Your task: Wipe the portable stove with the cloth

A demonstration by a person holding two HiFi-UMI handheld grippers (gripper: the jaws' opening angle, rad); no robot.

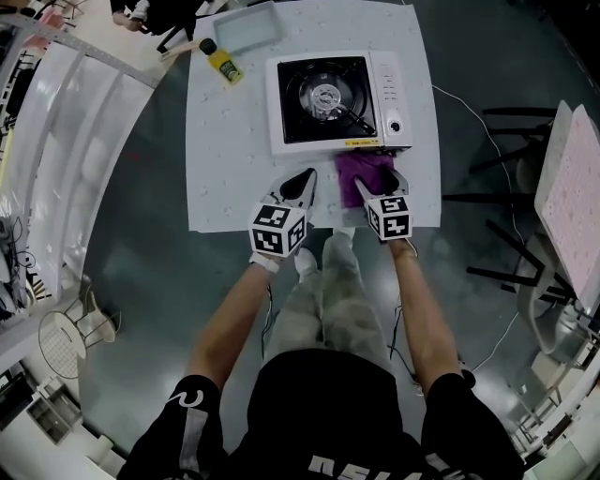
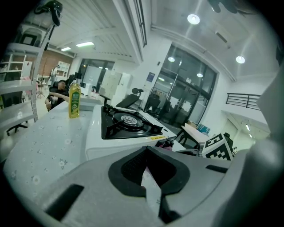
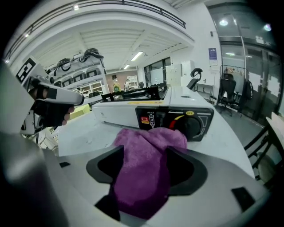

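The portable stove (image 1: 337, 98) stands white with a black burner top at the far right of the white table (image 1: 225, 141); its front knob panel faces me in the right gripper view (image 3: 177, 119). A purple cloth (image 1: 364, 169) lies bunched on the table just in front of it. My right gripper (image 1: 380, 184) is down over the cloth, jaws spread wide, and the cloth (image 3: 144, 164) lies loosely between them. My left gripper (image 1: 302, 180) hovers to the left of the cloth with its tips together and nothing held; its own view looks at the stove (image 2: 126, 126).
A yellow-green bottle (image 1: 223, 61) and a shallow grey tray (image 1: 246, 26) sit at the table's far side. Dark chairs (image 1: 511, 187) and another table stand to the right. A thin cable runs off the stove's right side. The table's near edge (image 1: 234, 228) is just below both grippers.
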